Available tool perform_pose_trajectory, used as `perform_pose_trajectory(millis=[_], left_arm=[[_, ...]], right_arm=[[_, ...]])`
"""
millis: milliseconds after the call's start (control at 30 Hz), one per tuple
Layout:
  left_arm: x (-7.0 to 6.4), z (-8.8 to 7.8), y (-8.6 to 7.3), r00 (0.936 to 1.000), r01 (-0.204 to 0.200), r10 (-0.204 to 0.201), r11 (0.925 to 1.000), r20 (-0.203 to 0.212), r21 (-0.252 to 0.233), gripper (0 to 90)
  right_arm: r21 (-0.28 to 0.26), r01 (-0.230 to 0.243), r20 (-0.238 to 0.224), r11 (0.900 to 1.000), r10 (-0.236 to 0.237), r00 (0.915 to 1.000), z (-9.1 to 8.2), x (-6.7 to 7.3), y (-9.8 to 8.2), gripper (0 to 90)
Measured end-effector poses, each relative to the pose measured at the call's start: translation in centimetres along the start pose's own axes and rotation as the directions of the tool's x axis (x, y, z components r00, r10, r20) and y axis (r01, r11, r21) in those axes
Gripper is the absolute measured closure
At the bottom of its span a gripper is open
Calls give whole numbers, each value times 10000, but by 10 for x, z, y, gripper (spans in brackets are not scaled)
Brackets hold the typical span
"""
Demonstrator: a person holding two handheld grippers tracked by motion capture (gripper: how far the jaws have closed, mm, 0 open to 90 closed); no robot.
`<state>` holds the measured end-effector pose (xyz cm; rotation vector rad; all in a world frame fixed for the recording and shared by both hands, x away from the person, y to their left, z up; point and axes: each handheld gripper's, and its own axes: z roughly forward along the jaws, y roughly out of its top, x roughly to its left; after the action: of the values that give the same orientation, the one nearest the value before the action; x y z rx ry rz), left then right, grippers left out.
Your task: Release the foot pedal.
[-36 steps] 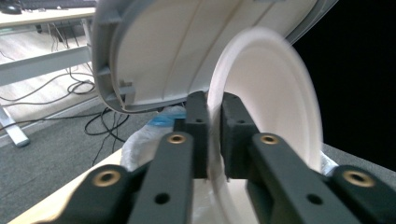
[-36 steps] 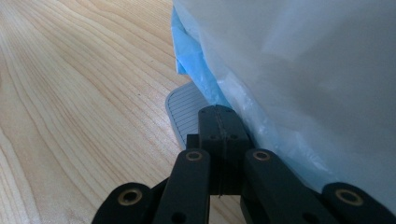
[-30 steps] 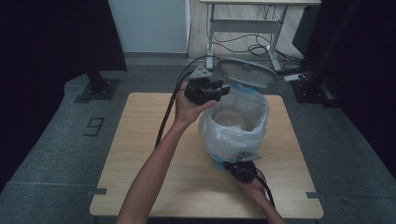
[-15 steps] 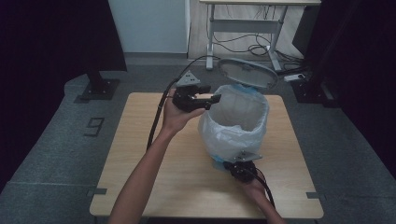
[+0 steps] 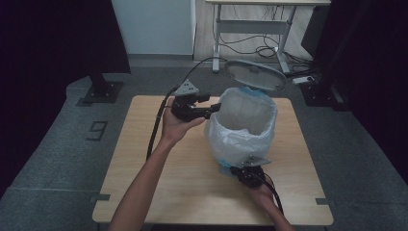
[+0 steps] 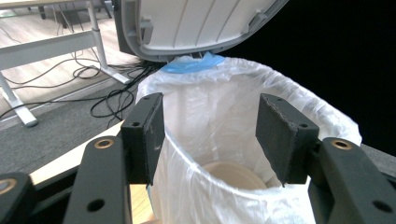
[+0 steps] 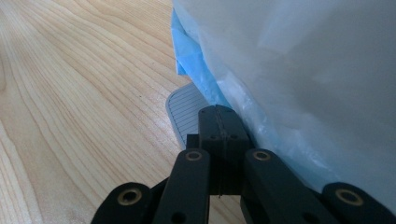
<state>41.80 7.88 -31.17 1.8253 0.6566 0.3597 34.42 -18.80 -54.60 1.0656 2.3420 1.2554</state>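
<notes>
White plastic lines the bin (image 5: 243, 127) standing mid-desk (image 5: 139, 159), its lid (image 5: 255, 74) raised. Left claw (image 6: 210, 135) hovers spread at the bag's rim; right claw (image 7: 218, 140), pressed together, seemingly rests on the pedal (image 7: 183, 114).

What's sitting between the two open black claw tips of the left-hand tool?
In the left gripper view, the left claw frames the white bag lining the bin, its rim and hollow inside between the tips; nothing is gripped.
</notes>
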Motion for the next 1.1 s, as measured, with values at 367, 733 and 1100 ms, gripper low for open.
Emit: perform_pose_trajectory(millis=[367,733,1100], left_arm=[[5,-12,-22,9998,47,-45,9999,-205,119,421],[11,-29,-43,9990,191,-187,9998,-407,107,419],[16,-53,-75,9963,382,-377,9993,-776,50,408]], right_arm=[[-87,-9,-20,10000,9,10000,0,1,-1,867],[-293,170,188,9994,-164,9997,-3,5,1,854],[-808,427,174,9958,-414,9990,-11,11,3,584]])
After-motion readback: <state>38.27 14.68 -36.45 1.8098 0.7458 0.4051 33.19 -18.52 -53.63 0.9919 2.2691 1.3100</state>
